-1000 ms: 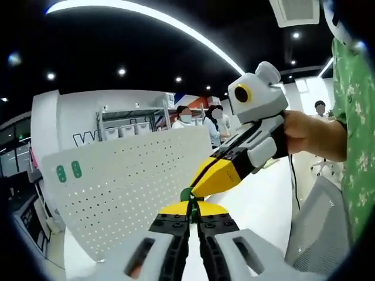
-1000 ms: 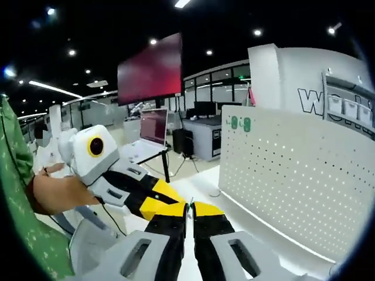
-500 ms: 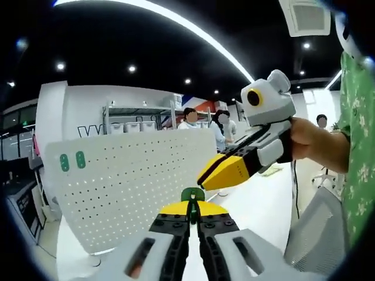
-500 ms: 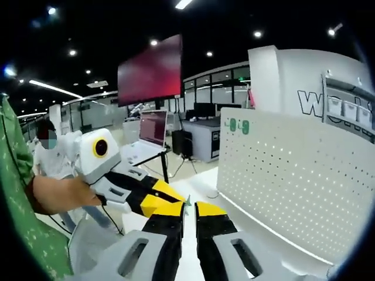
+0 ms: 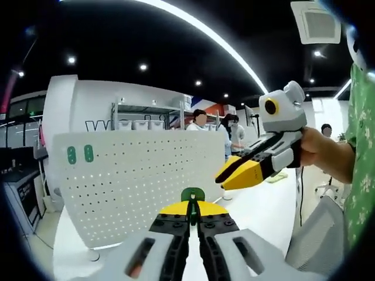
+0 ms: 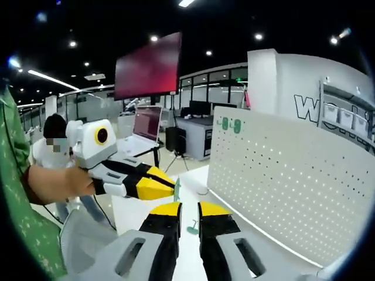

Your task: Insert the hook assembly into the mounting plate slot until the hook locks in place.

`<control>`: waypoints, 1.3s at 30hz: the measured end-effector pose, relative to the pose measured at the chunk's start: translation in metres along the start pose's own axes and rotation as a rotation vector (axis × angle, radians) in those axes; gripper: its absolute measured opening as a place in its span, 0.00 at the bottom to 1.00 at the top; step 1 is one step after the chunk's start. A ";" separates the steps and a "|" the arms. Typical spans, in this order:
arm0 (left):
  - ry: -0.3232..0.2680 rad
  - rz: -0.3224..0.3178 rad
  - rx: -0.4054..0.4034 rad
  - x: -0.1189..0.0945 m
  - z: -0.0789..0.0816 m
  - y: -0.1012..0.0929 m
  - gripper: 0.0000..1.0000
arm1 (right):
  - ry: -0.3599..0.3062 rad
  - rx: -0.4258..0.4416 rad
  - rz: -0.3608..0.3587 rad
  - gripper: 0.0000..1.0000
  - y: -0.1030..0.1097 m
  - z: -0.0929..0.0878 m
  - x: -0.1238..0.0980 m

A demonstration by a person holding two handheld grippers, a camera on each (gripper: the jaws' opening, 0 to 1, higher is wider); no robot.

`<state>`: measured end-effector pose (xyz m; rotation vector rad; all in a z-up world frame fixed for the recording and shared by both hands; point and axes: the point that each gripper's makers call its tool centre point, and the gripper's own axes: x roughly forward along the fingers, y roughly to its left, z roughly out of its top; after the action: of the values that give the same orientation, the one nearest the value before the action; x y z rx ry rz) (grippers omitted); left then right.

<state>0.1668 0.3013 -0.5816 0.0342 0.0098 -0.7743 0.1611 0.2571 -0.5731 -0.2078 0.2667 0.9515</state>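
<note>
Green plastic, the hook assembly, sits pinched at the tip of my left gripper, whose jaws are closed tight on it with only its rounded top showing above the yellow pads. In the right gripper view the same piece shows as a thin green sliver at the left tongs' tip. My right gripper holds nothing; its jaws stand narrowly apart, with a small green part lying on the white table beyond the gap. The white pegboard mounting plate stands upright ahead of my left tongs, well apart from the hook.

To do this step well, I judge I should square the hook to the plate's face, pick one slot, and push straight in without rolling my wrist, so the tabs seat and lock. My right tongs could steady the plate if it tips.

My left hand grips its handle and points the tongs level toward the plate. My right hand holds its tongs off to the side, angled down toward the table.
</note>
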 end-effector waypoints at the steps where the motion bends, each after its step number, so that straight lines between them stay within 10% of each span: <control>1: 0.000 0.002 -0.002 0.000 0.000 0.000 0.03 | 0.000 0.002 -0.005 0.12 -0.002 -0.001 -0.001; 27: 0.007 0.052 -0.036 0.010 0.009 0.005 0.03 | -0.067 0.063 -0.178 0.38 -0.056 -0.003 -0.055; 39: -0.019 0.207 -0.024 0.025 0.031 0.035 0.04 | -0.094 0.056 -0.208 0.45 -0.077 0.004 -0.082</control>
<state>0.2085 0.3079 -0.5499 0.0048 -0.0026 -0.5670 0.1795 0.1517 -0.5394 -0.1359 0.1808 0.7447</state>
